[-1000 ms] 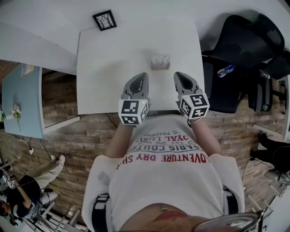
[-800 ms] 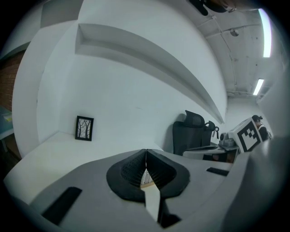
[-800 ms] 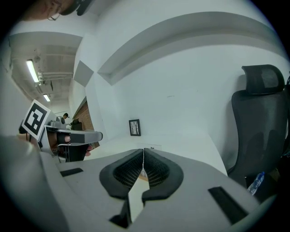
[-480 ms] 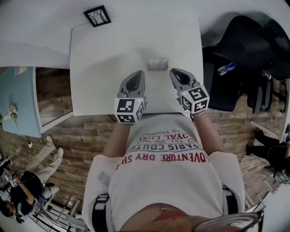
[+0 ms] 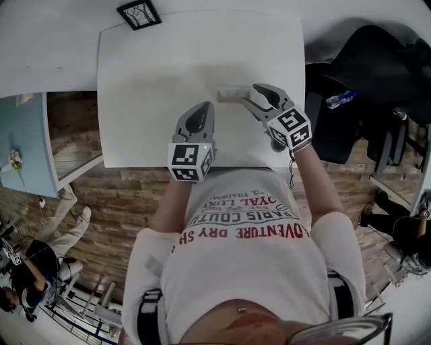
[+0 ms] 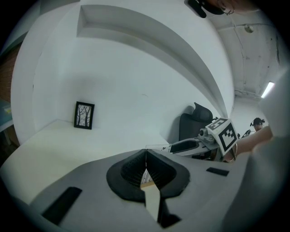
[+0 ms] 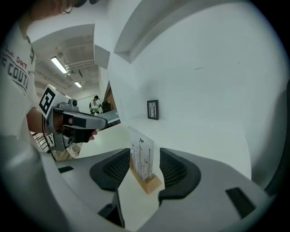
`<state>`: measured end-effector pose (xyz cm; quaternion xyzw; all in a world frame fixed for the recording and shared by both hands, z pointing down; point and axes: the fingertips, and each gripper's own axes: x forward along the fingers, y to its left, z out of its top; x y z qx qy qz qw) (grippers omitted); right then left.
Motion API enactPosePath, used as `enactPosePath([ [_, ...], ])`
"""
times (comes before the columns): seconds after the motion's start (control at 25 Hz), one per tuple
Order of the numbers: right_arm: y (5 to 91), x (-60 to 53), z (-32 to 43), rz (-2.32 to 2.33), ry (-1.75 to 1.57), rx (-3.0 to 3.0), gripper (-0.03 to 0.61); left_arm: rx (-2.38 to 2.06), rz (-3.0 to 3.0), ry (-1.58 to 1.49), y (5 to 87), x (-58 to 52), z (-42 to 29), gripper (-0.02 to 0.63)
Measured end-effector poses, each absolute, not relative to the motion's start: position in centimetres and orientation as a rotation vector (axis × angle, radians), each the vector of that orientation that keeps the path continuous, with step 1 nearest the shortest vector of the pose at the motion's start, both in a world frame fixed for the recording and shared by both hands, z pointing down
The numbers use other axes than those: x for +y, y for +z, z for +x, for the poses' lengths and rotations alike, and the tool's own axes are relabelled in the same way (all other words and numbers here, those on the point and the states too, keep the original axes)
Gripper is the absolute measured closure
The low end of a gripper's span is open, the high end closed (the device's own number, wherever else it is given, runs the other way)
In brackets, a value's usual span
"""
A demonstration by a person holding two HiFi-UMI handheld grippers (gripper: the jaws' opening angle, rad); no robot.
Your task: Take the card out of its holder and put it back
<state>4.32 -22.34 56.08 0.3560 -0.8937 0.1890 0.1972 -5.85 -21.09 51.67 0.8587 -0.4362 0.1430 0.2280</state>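
Observation:
A printed card (image 7: 141, 154) stands upright in a small wooden holder (image 7: 150, 183) on the white table (image 5: 155, 74). In the head view the card and holder (image 5: 231, 93) sit right of the table's middle. My right gripper (image 5: 248, 100) reaches them from the right. Its jaws (image 7: 144, 164) are opening, one on each side of the card, and the pads do not press on it. My left gripper (image 5: 204, 109) hovers nearer the front edge, left of the holder, shut and empty (image 6: 146, 159). From the left gripper view the right gripper (image 6: 199, 144) shows at the right.
A small black picture frame (image 5: 138, 13) stands at the table's far left corner. A black office chair (image 5: 363, 64) with a water bottle (image 5: 337, 101) is right of the table. A pale blue table (image 5: 27, 141) is to the left, and a person sits on the floor at lower left.
My right gripper has moved forward and left to the holder and its jaws have spread around the card. The left gripper has barely moved.

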Motion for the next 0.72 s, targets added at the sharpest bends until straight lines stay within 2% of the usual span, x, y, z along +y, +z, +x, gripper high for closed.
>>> enactPosePath([
  [0.64, 57.9, -23.2, 1.4, 0.39, 0.432, -2.609, 0.385, -1.223, 2.303, 0.458, 54.3, -22.6, -5.7, 0.589],
  [0.72, 57.6, -23.3, 1.3, 0.348, 0.413, -2.625, 0.426, -1.228, 2.293, 0.466, 54.6, -22.5, -5.6, 0.589],
])
